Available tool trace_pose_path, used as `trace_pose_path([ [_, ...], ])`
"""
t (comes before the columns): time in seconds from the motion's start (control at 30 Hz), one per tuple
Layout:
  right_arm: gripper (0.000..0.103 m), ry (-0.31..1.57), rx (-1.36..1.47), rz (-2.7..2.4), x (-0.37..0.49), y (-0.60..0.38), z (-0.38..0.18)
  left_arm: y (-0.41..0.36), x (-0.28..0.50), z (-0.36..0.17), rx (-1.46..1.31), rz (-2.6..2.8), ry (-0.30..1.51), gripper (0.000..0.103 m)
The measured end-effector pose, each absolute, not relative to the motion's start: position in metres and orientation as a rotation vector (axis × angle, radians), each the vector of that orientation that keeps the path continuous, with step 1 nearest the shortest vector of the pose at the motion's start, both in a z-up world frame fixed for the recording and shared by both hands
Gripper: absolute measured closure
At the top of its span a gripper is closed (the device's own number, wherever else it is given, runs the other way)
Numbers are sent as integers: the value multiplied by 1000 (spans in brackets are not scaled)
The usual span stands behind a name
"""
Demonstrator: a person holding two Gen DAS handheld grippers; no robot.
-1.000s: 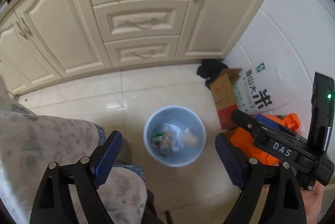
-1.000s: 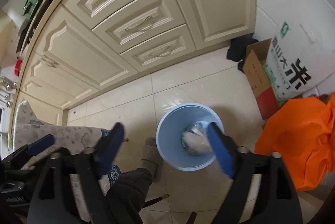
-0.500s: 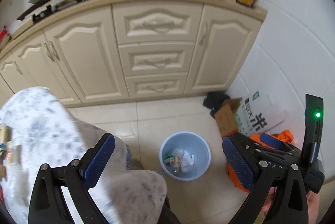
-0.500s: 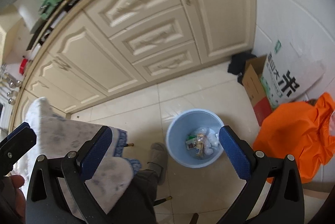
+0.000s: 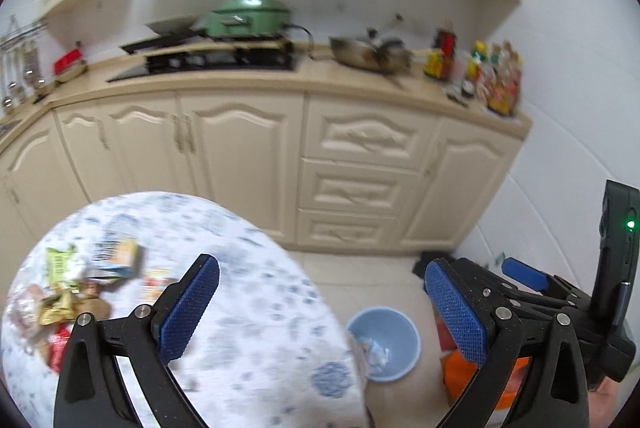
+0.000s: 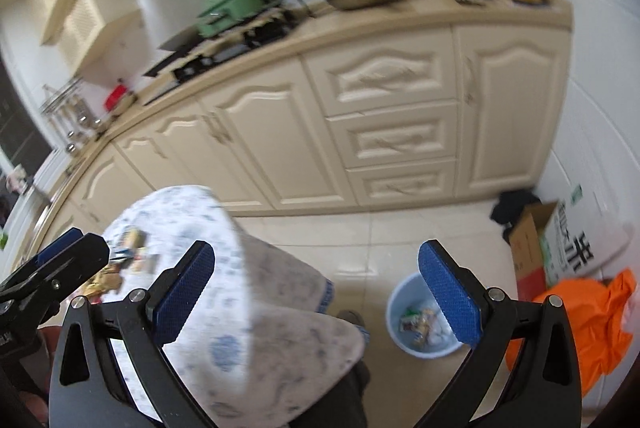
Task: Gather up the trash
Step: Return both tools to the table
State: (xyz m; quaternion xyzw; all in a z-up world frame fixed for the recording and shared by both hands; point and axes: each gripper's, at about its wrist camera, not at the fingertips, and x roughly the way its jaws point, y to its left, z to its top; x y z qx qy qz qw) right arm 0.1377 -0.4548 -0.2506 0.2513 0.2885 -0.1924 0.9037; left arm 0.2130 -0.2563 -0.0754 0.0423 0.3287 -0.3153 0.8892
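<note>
You have the round light-blue plastic bin (image 6: 424,324) on the floor, and inside it lie crumpled white paper and some small coloured wrappers; in your left view the same bin (image 5: 386,332) shows only white crumpled paper at its left side, because the table edge hides part of it. More trash is on the round table with the white and blue flowered cloth (image 5: 256,292): a green and yellow snack wrapper (image 5: 60,264), a golden foil wrapper (image 5: 58,310), a small yellow and blue carton (image 5: 120,256) and a red packet (image 5: 60,342), all near the left edge of the table, well apart from the bin. Your left gripper (image 5: 320,304) has its 2 blue pads spread wide with nothing between them; the jaws have just been opening. Your right gripper (image 6: 316,296) is also spread wide and holds nothing, and its jaws have just been opening too. The floor is of glossy cream tiles (image 6: 352,240). To the right of the bin you see an open brown cardboard box (image 6: 528,248), a white sack with black characters (image 6: 580,248) and a crumpled orange plastic bag (image 6: 588,320) by the white wall. Behind, cream cabinets with 3 drawers (image 5: 360,180) carry a counter with a green lidded cooker (image 5: 248,16), a metal pan (image 5: 372,56) and a row of seasoning bottles (image 5: 492,76).
</note>
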Motion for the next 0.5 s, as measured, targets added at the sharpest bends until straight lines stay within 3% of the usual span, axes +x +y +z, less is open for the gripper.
trace_pose_path([
  [0.5, 0, 509, 263, -188, 189, -316, -176, -108, 137, -38, -42, -404, 528, 1],
])
